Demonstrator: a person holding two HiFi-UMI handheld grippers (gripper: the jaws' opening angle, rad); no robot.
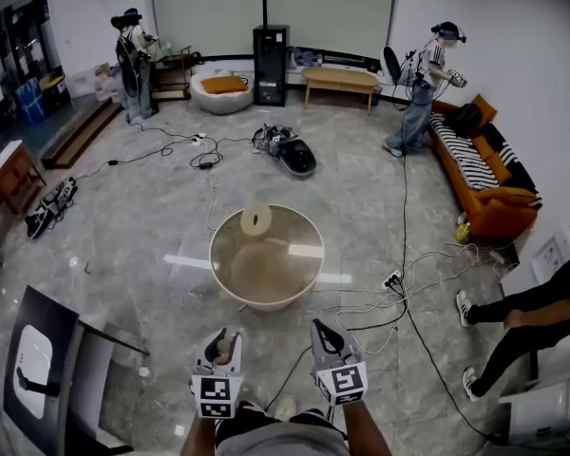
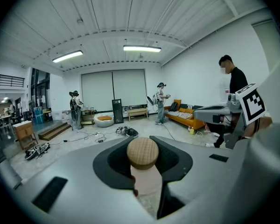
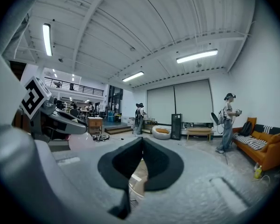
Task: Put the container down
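Progress: early | we pinch the container [image 2: 143, 164] in the left hand-held gripper [image 1: 223, 340] | right hand-held gripper [image 1: 325, 333] pressed together, empty | set-down on round bench [image 1: 266, 275] not yet done

Ahead of the left tongs [image 1: 224, 335] and right tongs [image 1: 324, 329] stands the round counter [image 1: 230, 272]; its top lies open save a pale disc [image 1: 256, 218] at the far edge. Cables [image 1: 413, 288] trail to the right tongs' right.
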